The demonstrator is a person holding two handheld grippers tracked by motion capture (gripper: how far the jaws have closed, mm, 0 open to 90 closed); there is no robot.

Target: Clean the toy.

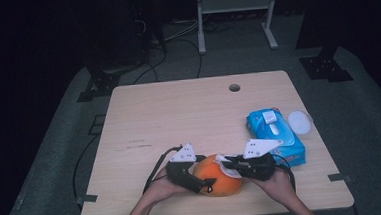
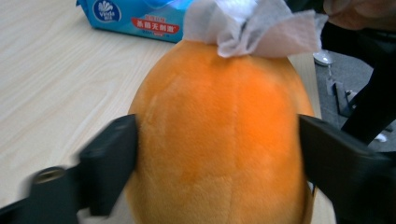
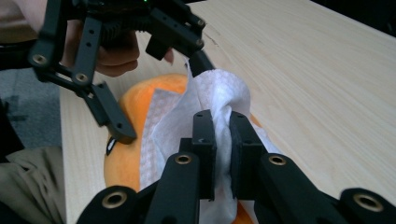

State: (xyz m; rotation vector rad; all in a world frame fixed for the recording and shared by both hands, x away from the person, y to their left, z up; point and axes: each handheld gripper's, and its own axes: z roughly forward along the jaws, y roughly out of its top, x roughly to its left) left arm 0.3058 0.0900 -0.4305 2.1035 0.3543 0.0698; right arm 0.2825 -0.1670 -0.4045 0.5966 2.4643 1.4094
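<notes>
We see a light wood-grain tabletop (image 1: 179, 118) with a cable hole (image 1: 234, 88) near its far edge. On it: orange plush toy (image 1: 217, 176) at the near edge, blue wet-wipes pack (image 1: 272, 132) right, white round lid (image 1: 299, 122) just beside the pack.

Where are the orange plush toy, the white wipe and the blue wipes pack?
orange plush toy (image 2: 219, 140): left gripper view, middle of its front.
white wipe (image 3: 219, 93): right gripper view, bunched fold above the jaws.
blue wipes pack (image 1: 275, 132): high view, top face.
</notes>
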